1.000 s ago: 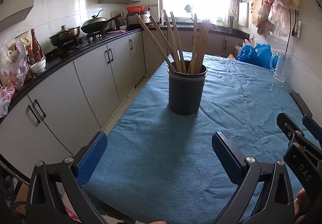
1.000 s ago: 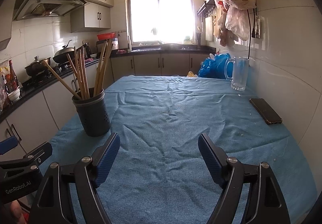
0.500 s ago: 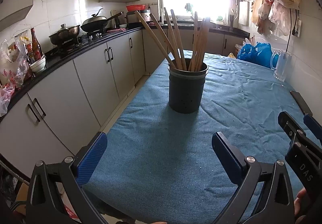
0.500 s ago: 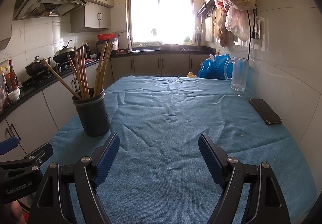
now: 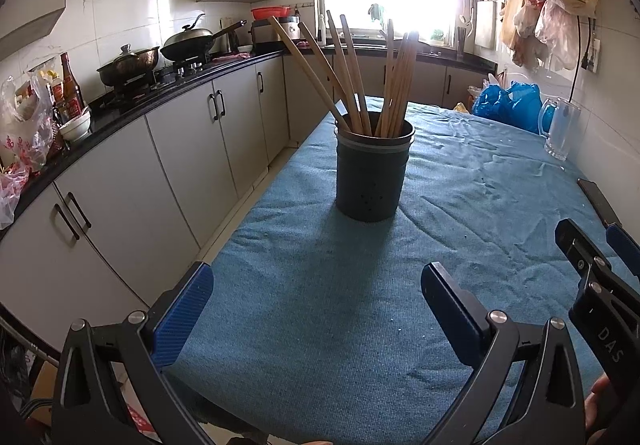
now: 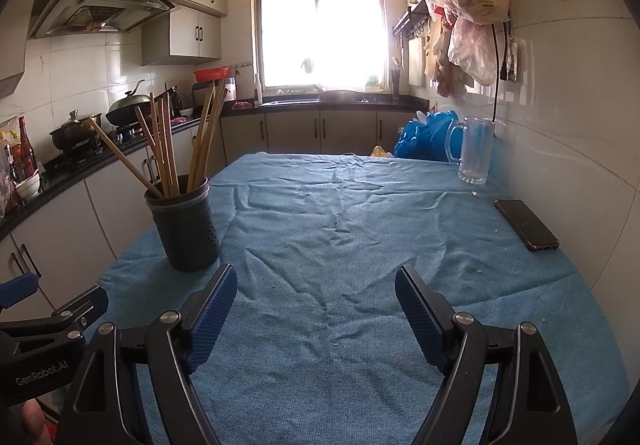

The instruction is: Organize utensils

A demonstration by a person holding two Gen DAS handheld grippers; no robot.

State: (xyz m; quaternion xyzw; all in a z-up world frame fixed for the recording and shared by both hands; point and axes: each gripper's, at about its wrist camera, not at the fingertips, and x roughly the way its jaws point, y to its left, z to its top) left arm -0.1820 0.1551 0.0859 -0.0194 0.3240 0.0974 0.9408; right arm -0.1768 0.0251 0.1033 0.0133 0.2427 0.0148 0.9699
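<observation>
A dark perforated utensil holder (image 5: 373, 173) (image 6: 185, 225) stands upright on the blue cloth, near the table's left edge. Several wooden chopsticks (image 5: 360, 81) (image 6: 168, 149) lean out of it, fanned apart. My left gripper (image 5: 316, 285) is open, held low at the near end of the table, straight in front of the holder and well short of it, with nothing between its blue pads. My right gripper (image 6: 316, 287) is also open and holds nothing; the holder stands to its left, beyond the left pad. Each gripper shows at the edge of the other's view.
The blue cloth (image 6: 360, 229) covers the whole table. A black phone (image 6: 526, 224) lies by the right wall, and a glass mug (image 6: 474, 149) stands at the far right. Blue bags (image 6: 424, 135) sit behind it. A counter with cabinets (image 5: 168, 149) runs along the left.
</observation>
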